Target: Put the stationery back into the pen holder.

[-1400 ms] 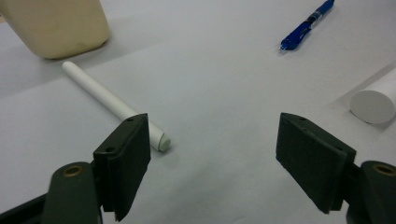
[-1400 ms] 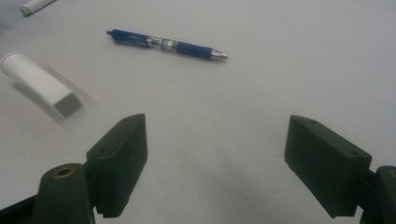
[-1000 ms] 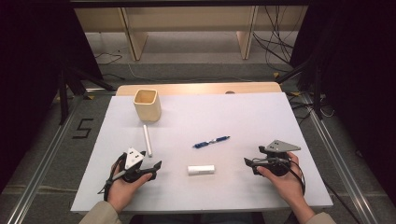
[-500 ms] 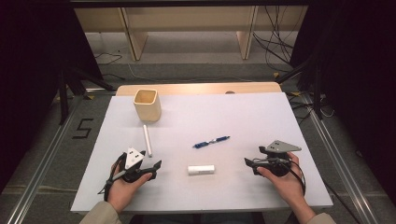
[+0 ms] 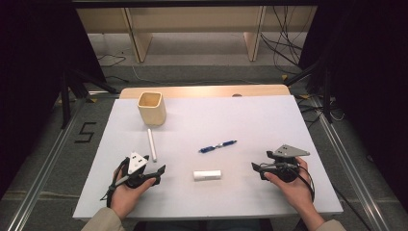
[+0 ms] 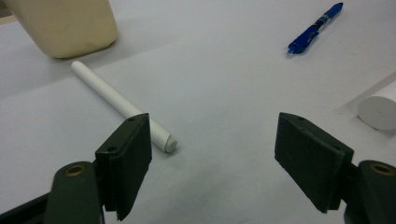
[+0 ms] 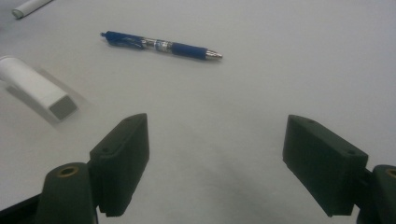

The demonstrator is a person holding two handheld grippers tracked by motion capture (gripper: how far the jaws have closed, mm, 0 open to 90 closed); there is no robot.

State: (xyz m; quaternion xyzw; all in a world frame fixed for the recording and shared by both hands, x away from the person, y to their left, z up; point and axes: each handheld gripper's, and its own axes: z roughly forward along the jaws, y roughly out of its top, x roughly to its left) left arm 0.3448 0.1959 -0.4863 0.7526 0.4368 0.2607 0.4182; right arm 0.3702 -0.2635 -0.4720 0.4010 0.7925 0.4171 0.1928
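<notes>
Table (image 5: 269,120) evenly bright under overhead light; surroundings dark; shadows soft; close claw views slightly blurred.

cup (image 6: 65,25) top cut off | white block (image 6: 379,111) cut by rt edge

I work in what looks like a lab or recording room set up for capture, not a home; my table (image 5: 308,144) is a plain board under a bare white sheet, standing alone in the middle of the floor; metal rails (image 5: 38,178) run along the grey floor on both sides of it; a figure 5 (image 5: 85,132) is taped on the floor at my left; loose black cables (image 5: 284,45) trail across the ground behind the table; dark stands and black drapes (image 5: 29,72) close off both sides; a plain wooden shelf frame (image 5: 192,24) stands at the back; the light falls on the table alone.
</notes>
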